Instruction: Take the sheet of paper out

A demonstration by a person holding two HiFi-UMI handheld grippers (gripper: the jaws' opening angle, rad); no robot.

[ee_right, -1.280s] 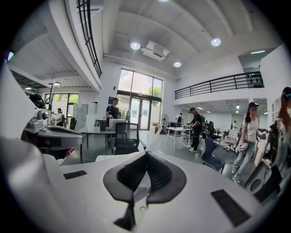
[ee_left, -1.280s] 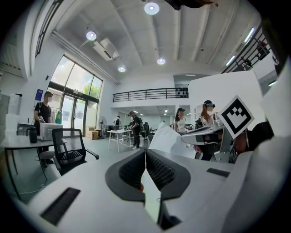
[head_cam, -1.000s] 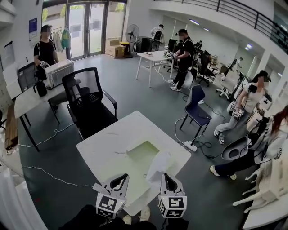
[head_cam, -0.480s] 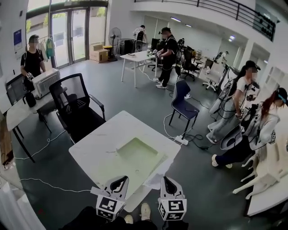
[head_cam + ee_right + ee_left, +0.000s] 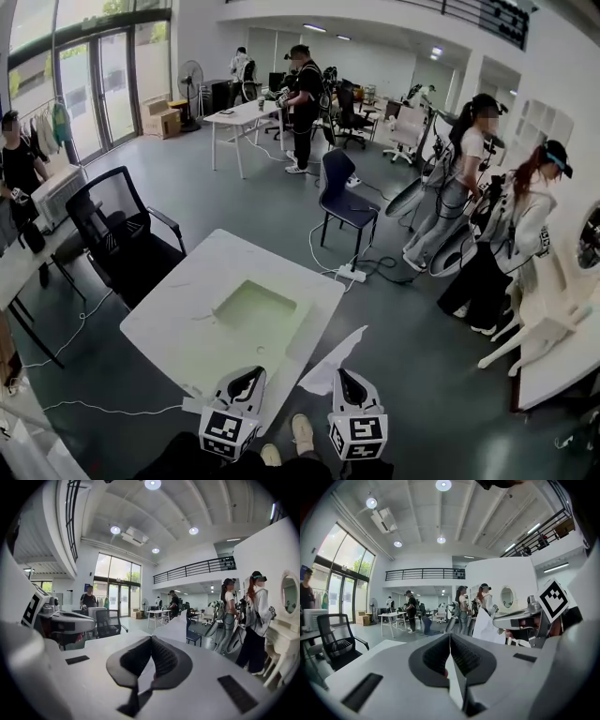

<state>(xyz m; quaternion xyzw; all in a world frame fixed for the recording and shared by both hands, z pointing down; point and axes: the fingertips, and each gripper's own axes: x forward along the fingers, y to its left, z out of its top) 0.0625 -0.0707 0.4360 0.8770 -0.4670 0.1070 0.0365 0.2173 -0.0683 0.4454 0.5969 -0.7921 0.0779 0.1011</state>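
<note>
Left gripper (image 5: 250,374) (right gripper (image 5: 345,376) too) clamped.

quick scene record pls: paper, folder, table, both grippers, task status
sheet of paper: clamped in the right gripper, held in the air past the white table
pale green folder: lying flat on the table
left gripper: jaws together, near the table's edge
task status: paper looks clear of the folder

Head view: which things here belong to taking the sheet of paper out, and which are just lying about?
Part of the job:
- sheet of paper, pinched in the right gripper jaws
- flat green folder on the white table
- left gripper, jaws shut

Just lying about:
- black office chair
- blue chair
- power strip on the floor
- fan
- cardboard boxes
</note>
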